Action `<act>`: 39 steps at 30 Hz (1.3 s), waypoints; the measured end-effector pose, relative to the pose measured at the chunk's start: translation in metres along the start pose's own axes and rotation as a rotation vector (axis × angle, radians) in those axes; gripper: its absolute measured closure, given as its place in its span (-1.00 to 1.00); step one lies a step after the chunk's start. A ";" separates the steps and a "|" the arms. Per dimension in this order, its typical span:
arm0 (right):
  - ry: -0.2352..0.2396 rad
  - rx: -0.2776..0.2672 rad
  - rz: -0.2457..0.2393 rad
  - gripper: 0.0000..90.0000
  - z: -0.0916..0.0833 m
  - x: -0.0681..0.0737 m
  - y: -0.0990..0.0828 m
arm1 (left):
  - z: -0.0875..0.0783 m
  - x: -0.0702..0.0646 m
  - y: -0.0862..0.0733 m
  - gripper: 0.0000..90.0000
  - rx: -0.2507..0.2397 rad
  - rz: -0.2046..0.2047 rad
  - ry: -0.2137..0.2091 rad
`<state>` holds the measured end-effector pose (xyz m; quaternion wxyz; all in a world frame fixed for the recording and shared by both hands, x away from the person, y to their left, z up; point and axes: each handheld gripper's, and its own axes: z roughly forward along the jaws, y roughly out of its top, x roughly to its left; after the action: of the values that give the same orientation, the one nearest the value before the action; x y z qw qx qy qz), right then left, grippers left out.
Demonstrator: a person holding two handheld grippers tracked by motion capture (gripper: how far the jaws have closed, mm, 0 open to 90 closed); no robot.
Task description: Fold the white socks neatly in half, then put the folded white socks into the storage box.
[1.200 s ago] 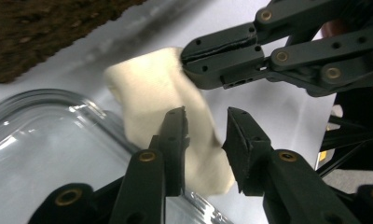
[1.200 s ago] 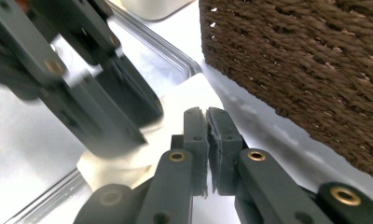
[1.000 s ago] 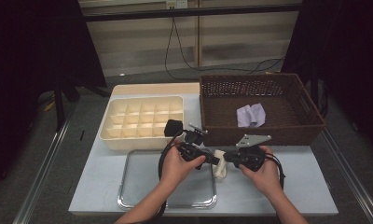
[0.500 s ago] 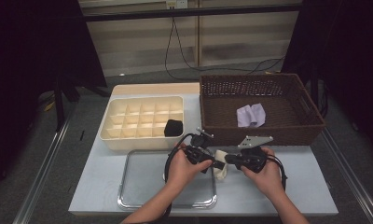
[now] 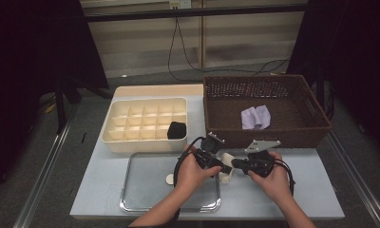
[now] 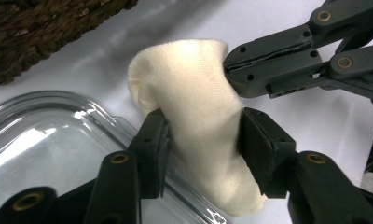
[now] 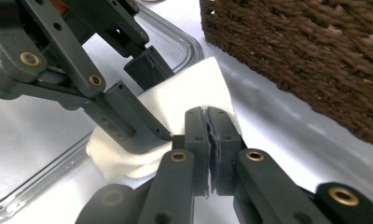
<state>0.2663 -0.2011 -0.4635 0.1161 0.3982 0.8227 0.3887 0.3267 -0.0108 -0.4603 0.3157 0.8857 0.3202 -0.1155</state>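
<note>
A cream sock lies bunched on the white table between the clear tray and the wicker basket. My left gripper reaches it from the left. In the left gripper view its jaws have just been closing and its pads press the sock from both sides. My right gripper comes from the right, shut flat on the sock's upper edge. The right gripper sits close beside the left gripper's fingers, and the right gripper also appears in the left gripper view.
A clear tray with a small round disc lies at the front left. Behind it stands a cream compartment box holding a black bundle. A brown wicker basket with a lilac cloth stands at the back right.
My left hand has come a little right and down onto the sock, and its jaws now straddle it. The right hand has kept still.
</note>
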 end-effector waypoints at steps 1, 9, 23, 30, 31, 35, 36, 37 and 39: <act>0.001 -0.001 0.004 0.95 0.000 -0.001 -0.001 | 0.001 0.000 0.000 0.19 0.001 0.002 0.000; 0.013 -0.008 0.014 0.93 -0.001 0.000 -0.001 | -0.001 -0.002 -0.003 0.56 -0.008 -0.007 0.013; 0.023 -0.018 0.041 0.27 -0.007 -0.002 -0.004 | -0.047 0.013 -0.006 0.58 -0.032 -0.054 -0.071; 0.023 -0.002 0.044 -0.10 -0.004 0.000 -0.002 | -0.068 0.018 -0.006 0.57 -0.058 -0.072 -0.089; 0.020 -0.002 0.048 -0.16 -0.004 0.000 -0.002 | -0.071 0.019 -0.006 0.57 -0.052 -0.071 -0.093; 0.021 0.003 0.045 -0.33 -0.003 0.001 -0.001 | -0.082 0.022 -0.005 0.57 -0.053 -0.082 -0.094; 0.019 0.005 0.047 -0.36 -0.003 0.002 -0.001 | -0.083 0.023 -0.005 0.57 -0.058 -0.080 -0.093; 0.018 0.009 0.047 -0.38 -0.003 0.002 -0.001 | -0.086 0.024 -0.005 0.57 -0.059 -0.090 -0.095; 0.016 0.013 0.047 -0.41 -0.002 0.003 -0.001 | -0.091 0.025 -0.004 0.57 -0.057 -0.087 -0.095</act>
<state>0.2625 -0.2007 -0.4628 0.0974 0.4150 0.8166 0.3891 0.3439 0.0613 -0.4020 0.3501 0.8551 0.3463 -0.1620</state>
